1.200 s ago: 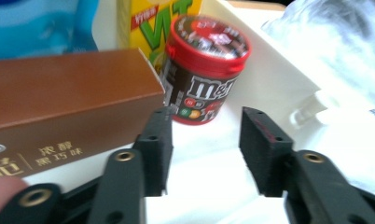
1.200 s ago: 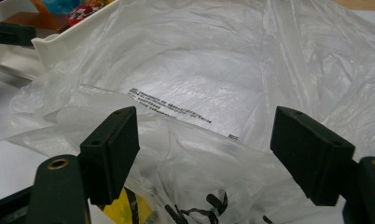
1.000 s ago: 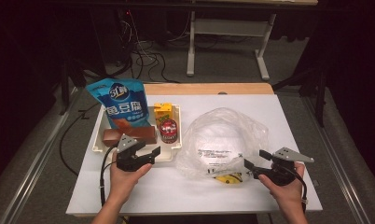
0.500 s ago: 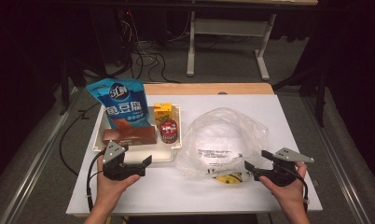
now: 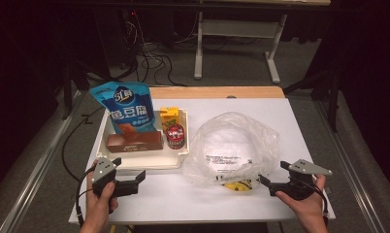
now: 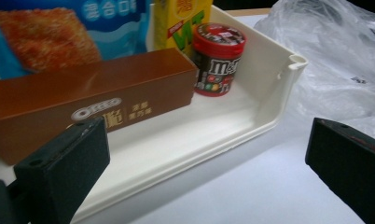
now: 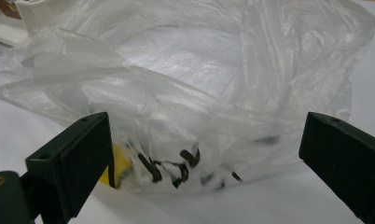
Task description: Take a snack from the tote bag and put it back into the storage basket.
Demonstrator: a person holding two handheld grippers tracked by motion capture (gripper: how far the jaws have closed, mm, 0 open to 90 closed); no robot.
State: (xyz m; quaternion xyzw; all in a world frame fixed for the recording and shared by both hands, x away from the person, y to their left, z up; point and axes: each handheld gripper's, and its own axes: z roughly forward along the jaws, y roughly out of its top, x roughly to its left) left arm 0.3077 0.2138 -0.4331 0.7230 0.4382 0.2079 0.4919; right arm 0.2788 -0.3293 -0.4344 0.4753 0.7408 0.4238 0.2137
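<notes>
A cream tray at the table's left holds a blue snack bag, a long brown box, a yellow drink carton and a red-lidded candy tub. My left gripper hovers open just in front of the tray, nothing between its jaws. A crumpled clear plastic bag lies mid-table, something yellow under its near edge. My right gripper is open, facing the bag's near right side.
The white table has a wooden strip along its far edge. Cables lie on the floor beyond, beside a metal table frame. Bare tabletop stretches between the two grippers along the front edge.
My left gripper has drawn back from the tray toward the table's front edge and a little left. The right gripper has stayed in place, open.
</notes>
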